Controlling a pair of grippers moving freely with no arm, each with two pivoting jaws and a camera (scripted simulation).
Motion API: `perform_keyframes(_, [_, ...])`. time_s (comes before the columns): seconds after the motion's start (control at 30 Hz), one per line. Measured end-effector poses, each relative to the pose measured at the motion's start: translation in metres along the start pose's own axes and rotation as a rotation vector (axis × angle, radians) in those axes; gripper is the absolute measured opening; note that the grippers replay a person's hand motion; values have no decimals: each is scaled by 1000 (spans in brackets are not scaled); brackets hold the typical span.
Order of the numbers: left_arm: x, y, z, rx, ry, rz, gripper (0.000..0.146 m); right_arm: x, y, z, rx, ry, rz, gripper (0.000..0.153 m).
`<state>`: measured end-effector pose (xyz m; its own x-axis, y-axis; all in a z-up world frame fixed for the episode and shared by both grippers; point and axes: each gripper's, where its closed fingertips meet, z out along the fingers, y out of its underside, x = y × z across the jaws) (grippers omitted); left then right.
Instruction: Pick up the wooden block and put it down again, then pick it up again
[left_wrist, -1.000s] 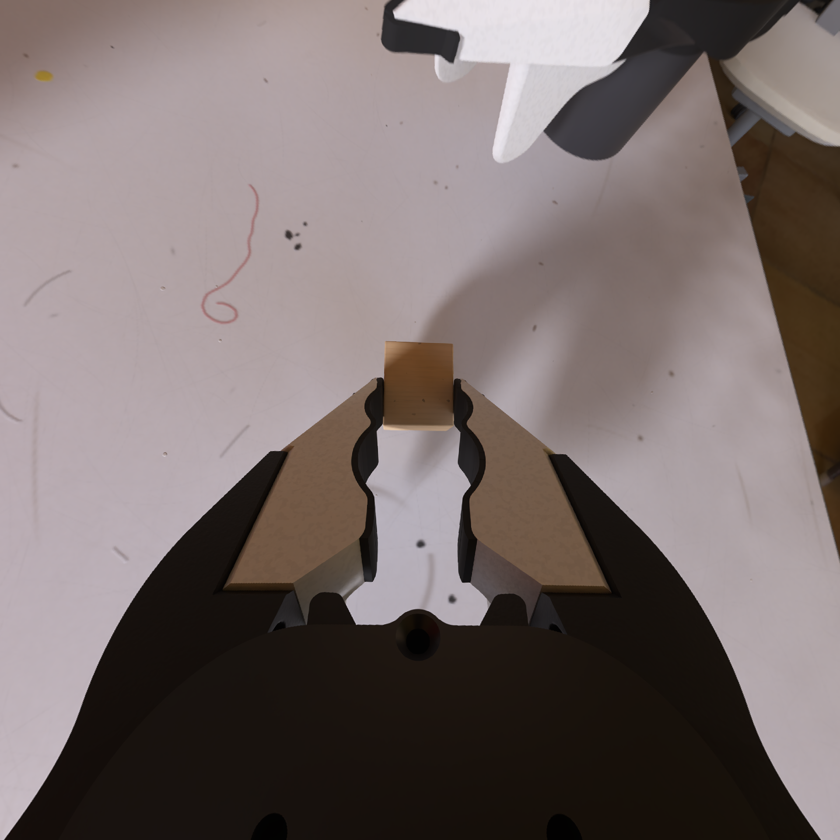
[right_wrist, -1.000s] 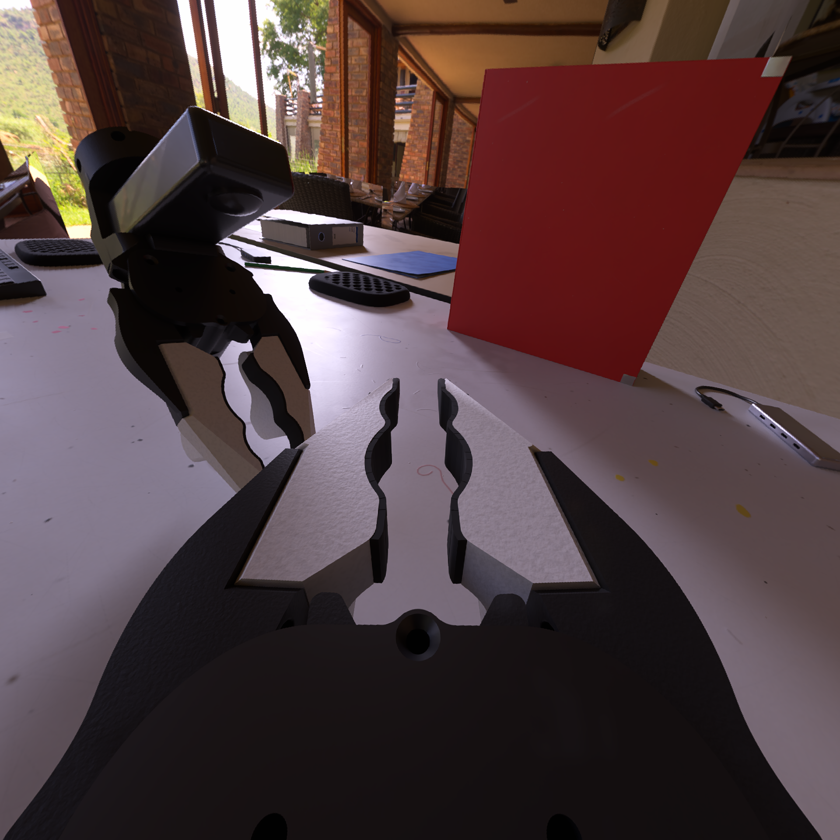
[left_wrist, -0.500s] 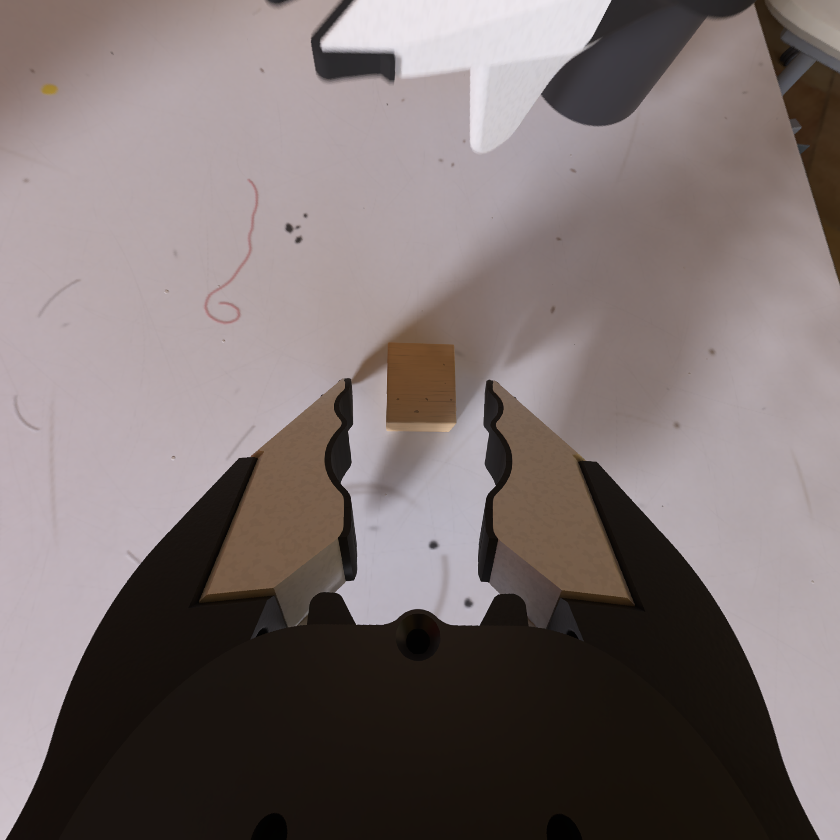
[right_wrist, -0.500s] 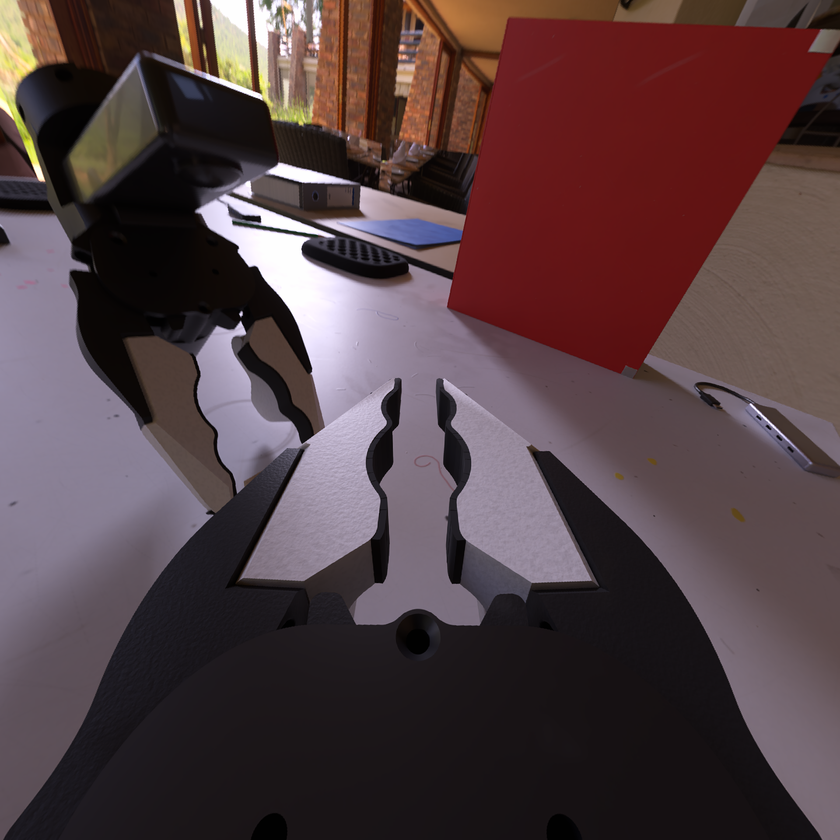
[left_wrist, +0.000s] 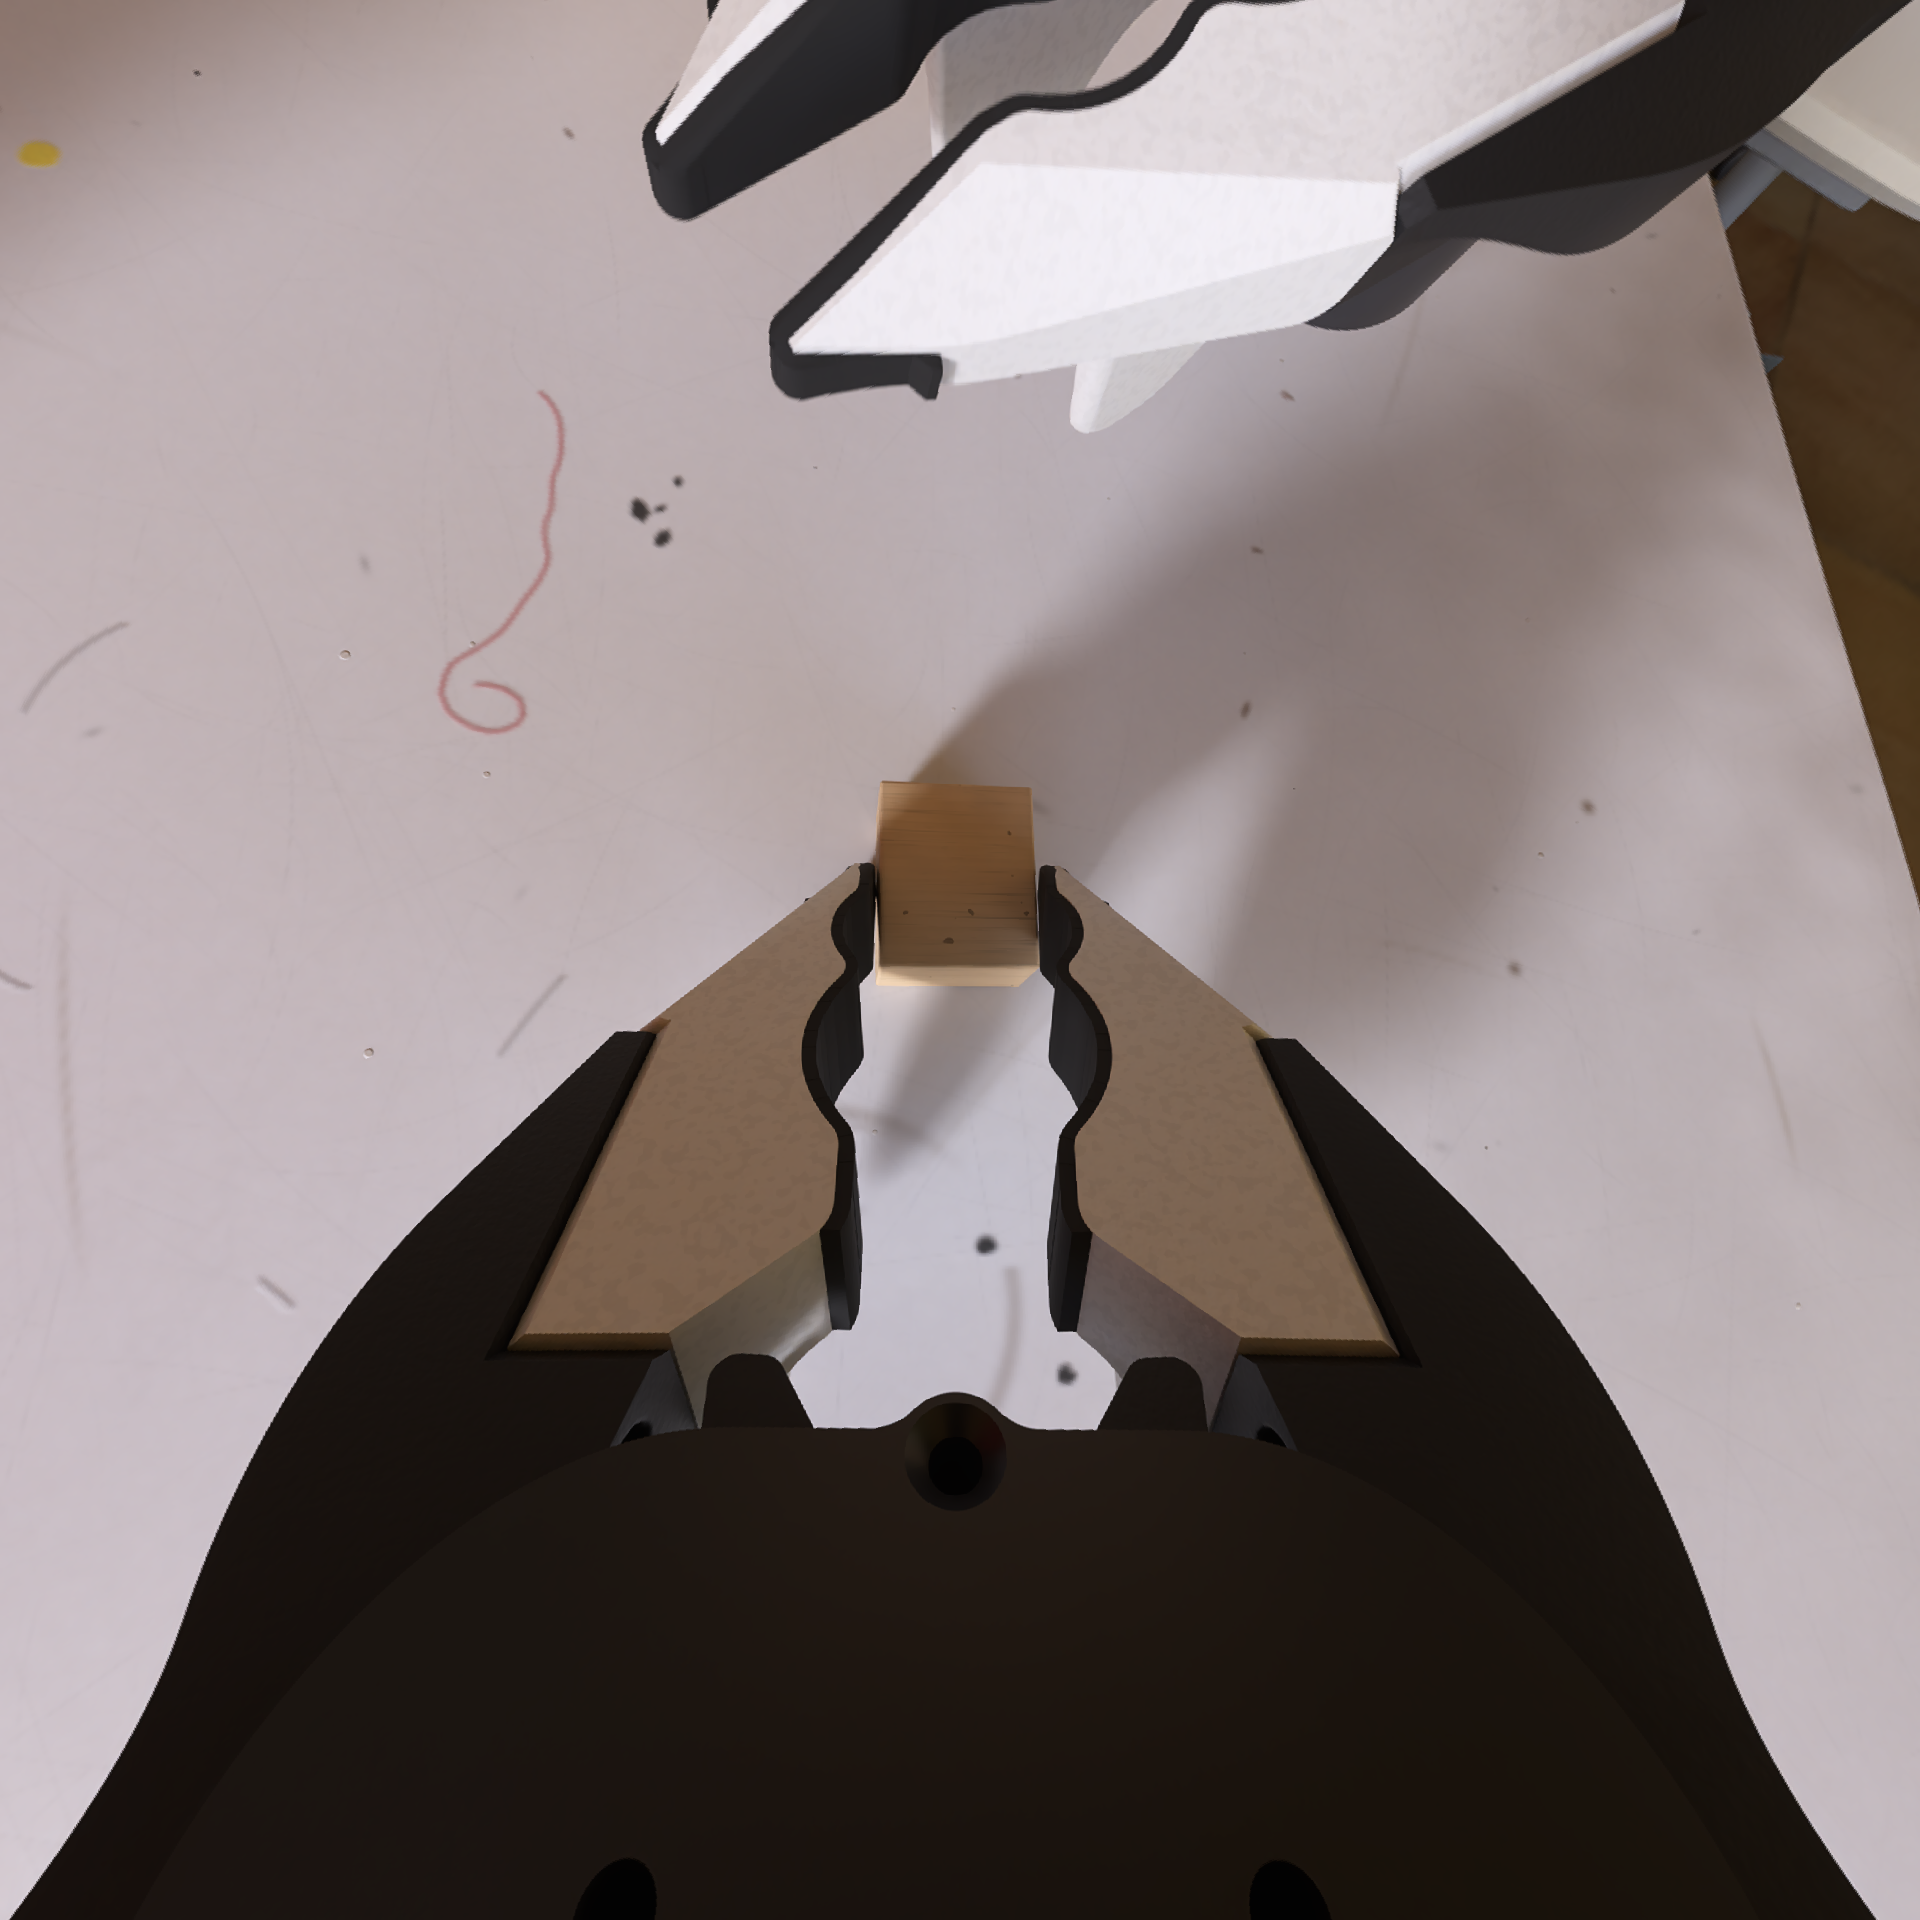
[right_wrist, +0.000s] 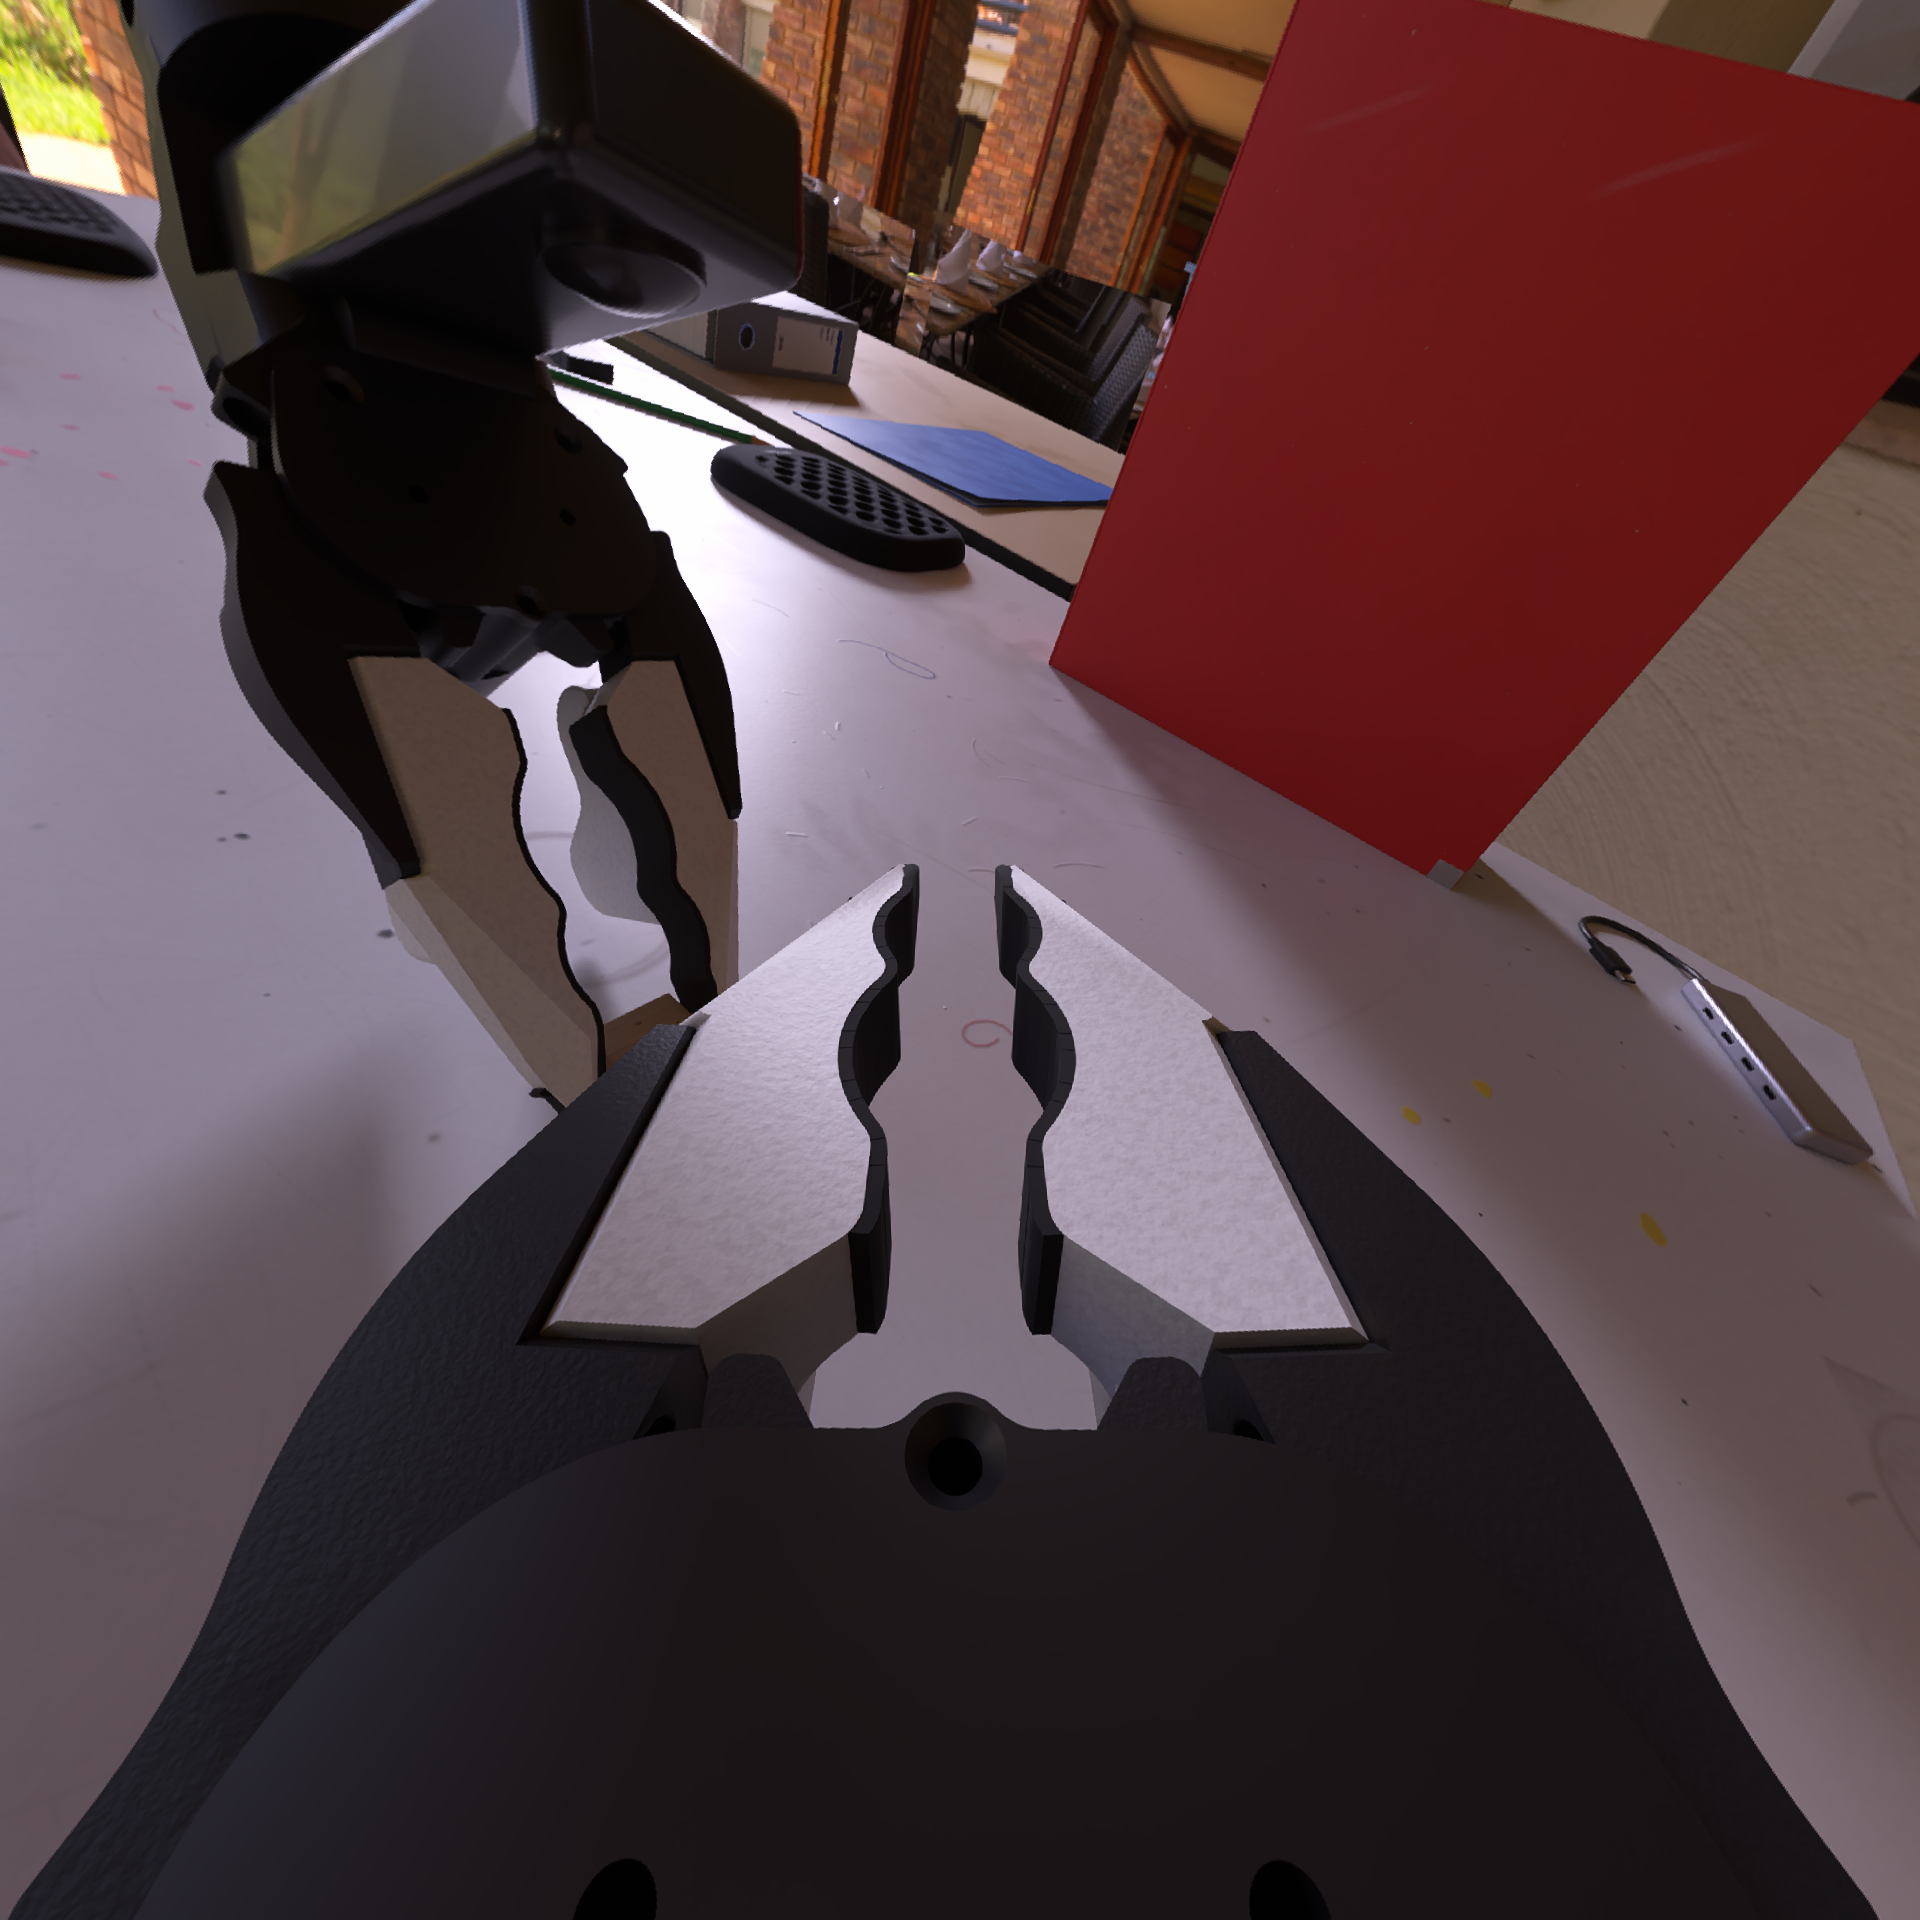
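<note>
The wooden block (left_wrist: 956, 883) is a small tan cuboid on the pale table (left_wrist: 312, 935). My left gripper (left_wrist: 956, 904) is shut on it, one fingertip pressed against each side of its near half. I cannot tell whether the block touches the table. In the right wrist view the left gripper (right_wrist: 629, 1029) points down at the left, with a sliver of the block (right_wrist: 636, 1023) between its tips. My right gripper (right_wrist: 956, 883) is shut and empty, with a narrow slit between its white fingers. It hovers just beyond the block in the left wrist view (left_wrist: 1039, 343).
A red upright board (right_wrist: 1455, 468) stands at the right. A grey USB hub (right_wrist: 1766, 1070) with its cable lies by the table's right side. A black perforated pad (right_wrist: 842, 509), a blue sheet (right_wrist: 956, 468) and a white box (right_wrist: 779, 338) lie farther back. The table's right edge (left_wrist: 1766, 416) is near.
The left gripper held the block, opened and left it on the table, and has now closed on it again. The right gripper has come closer to the left gripper.
</note>
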<state>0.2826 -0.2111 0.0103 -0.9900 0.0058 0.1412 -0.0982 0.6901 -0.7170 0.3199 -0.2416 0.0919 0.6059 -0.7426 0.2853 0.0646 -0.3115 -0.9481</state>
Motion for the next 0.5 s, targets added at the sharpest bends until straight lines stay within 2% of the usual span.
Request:
perform_keyframes(0.23, [1,0,0,-1,-1,5,31,6,-4,-4,39,3,54,14])
perform_keyframes(0.5, [4,-5,-4,46,-55,96,31,10,-7,-8,70,20,73,12])
